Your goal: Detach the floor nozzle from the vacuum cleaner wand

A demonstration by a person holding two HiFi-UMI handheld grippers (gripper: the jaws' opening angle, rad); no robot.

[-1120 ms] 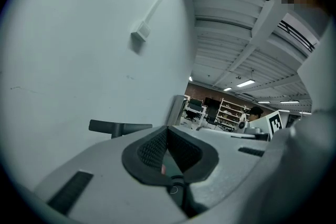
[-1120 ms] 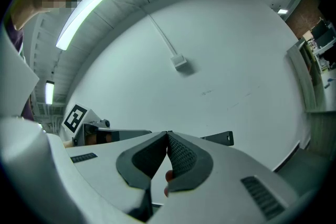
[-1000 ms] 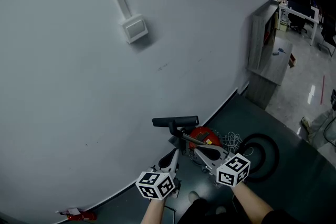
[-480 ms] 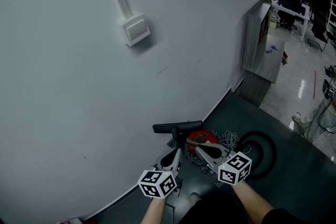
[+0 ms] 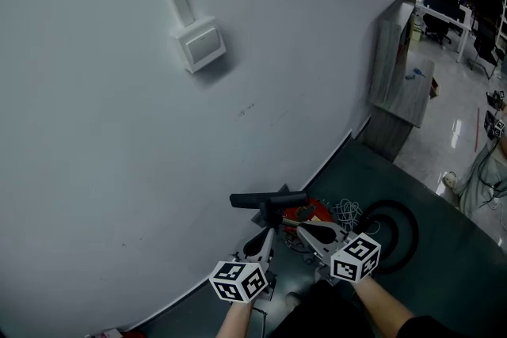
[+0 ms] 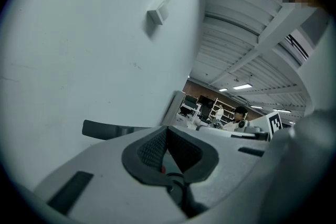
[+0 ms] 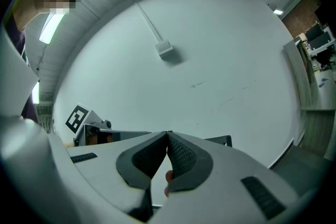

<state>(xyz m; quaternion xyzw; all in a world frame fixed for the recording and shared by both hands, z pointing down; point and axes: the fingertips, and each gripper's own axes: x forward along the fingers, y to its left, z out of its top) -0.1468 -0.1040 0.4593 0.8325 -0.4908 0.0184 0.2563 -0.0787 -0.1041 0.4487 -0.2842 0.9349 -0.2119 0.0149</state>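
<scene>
A red vacuum cleaner body (image 5: 310,211) lies on the dark floor against the grey wall. A black bar-shaped part (image 5: 265,199) stands across its far end; I cannot tell whether it is the floor nozzle. That bar also shows in the left gripper view (image 6: 105,128) and the right gripper view (image 7: 219,140). My left gripper (image 5: 266,232) (image 6: 167,128) hovers just short of the bar, jaws shut and empty. Over the red body, my right gripper (image 5: 301,225) (image 7: 168,134) is shut on nothing too. The wand is hidden behind the grippers.
A black hose coil (image 5: 394,229) and a white cord bundle (image 5: 346,211) lie right of the vacuum. A grey switch box (image 5: 198,44) with conduit sits on the wall. A grey cabinet (image 5: 396,83) stands at the wall's end, with an office area beyond.
Both grippers have edged forward and slightly down toward the vacuum, jaws still shut. The head view has shifted a little.
</scene>
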